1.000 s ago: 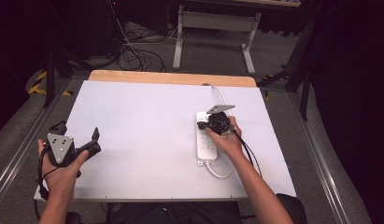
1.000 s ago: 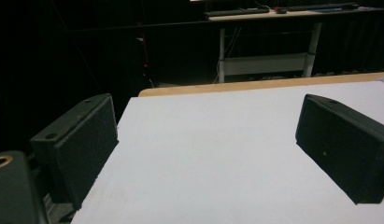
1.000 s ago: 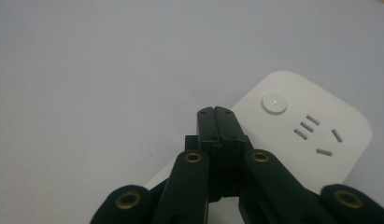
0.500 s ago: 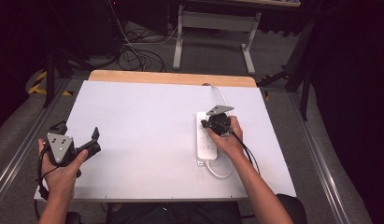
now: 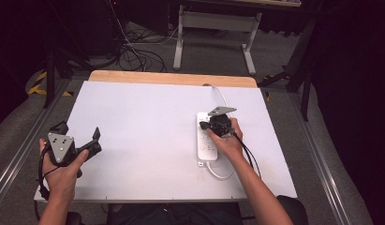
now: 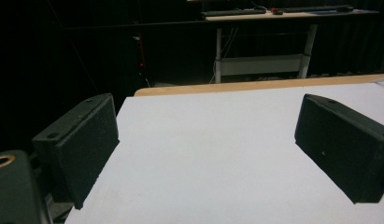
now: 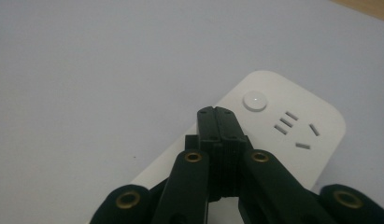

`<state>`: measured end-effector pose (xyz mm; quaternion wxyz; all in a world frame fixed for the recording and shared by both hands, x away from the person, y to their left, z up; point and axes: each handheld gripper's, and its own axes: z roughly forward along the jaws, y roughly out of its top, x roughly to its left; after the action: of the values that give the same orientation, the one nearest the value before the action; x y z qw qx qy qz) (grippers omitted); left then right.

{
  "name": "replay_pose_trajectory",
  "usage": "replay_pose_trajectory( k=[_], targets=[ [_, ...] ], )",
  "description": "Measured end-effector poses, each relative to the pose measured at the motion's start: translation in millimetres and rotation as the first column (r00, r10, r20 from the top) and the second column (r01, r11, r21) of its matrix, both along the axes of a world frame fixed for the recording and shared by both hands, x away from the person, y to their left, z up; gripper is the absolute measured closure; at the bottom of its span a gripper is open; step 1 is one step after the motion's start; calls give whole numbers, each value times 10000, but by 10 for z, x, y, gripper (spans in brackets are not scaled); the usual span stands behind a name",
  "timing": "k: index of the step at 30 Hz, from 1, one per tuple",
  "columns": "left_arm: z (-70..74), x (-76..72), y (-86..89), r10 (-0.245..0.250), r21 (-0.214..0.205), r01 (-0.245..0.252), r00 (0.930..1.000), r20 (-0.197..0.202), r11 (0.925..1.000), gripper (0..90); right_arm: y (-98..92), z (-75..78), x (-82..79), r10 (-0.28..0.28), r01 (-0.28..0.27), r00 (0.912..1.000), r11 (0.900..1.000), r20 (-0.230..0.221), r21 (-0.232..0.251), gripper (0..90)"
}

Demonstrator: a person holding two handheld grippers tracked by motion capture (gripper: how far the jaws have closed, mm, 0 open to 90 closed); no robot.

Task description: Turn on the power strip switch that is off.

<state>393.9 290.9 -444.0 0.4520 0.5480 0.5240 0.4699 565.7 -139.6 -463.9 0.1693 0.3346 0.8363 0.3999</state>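
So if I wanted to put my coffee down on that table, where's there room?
The broad middle of the white tabletop is bare, between the left tongs and the white plastic power strip. The far-left stretch beside the wooden edge strip is free too. The right side is crowded: strip, cord, right tongs.

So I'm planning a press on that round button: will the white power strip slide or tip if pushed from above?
The flat white plastic power strip lies low and wide on the smooth white table, so tipping seems unlikely. Sideways force might slide it. Its stiff-looking white cable could resist or swing it.
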Motion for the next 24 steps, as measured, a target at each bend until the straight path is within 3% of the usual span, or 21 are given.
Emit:
replay_pose_trajectory(
  k=[2, 4, 6, 8, 10, 18, 22, 24],
  targets=[
    [-2, -2, 0, -14, 29, 14, 10000, -17, 10000, 68, 3, -8, -10, -236, 248, 9991, 9991, 364, -336, 900],
    [0, -4, 3, 3, 8, -3, 10000, -14, 10000, 68, -18, -21, -6, -230, 233, 9993, 9997, 307, -105, 900],
    [-2, 3, 2, 4, -47, -4, 10000, -7, 10000, 69, 14, -20, -31, -176, 198, 9984, 9989, 530, -417, 900],
    [-3, 5, -1, 11, -55, -11, 10000, -34, 10000, 69, 51, -30, -48, 70, -65, 9995, 9999, 301, -148, 900],
    [-1, 3, -4, 4, -46, -4, 10000, 10, 10000, 69, 86, -31, -65, 11, 12, 9984, 9992, 558, -398, 900],
    [-1, -14, 13, 6, -62, -6, 10000, 14, 10000, 70, 45, -32, -23, -193, 193, 9997, 9998, 144, 20, 900],
    [-1, -18, 12, 30, -39, -30, 10000, 12, 10000, 71, 18, -38, -9, -224, 224, 9995, 9997, 209, -33, 900],
    [0, -17, 9, 17, -49, -17, 10000, 7, 10000, 71, 53, -42, -33, -224, 236, 9989, 9993, 415, -288, 900]
  ],
)
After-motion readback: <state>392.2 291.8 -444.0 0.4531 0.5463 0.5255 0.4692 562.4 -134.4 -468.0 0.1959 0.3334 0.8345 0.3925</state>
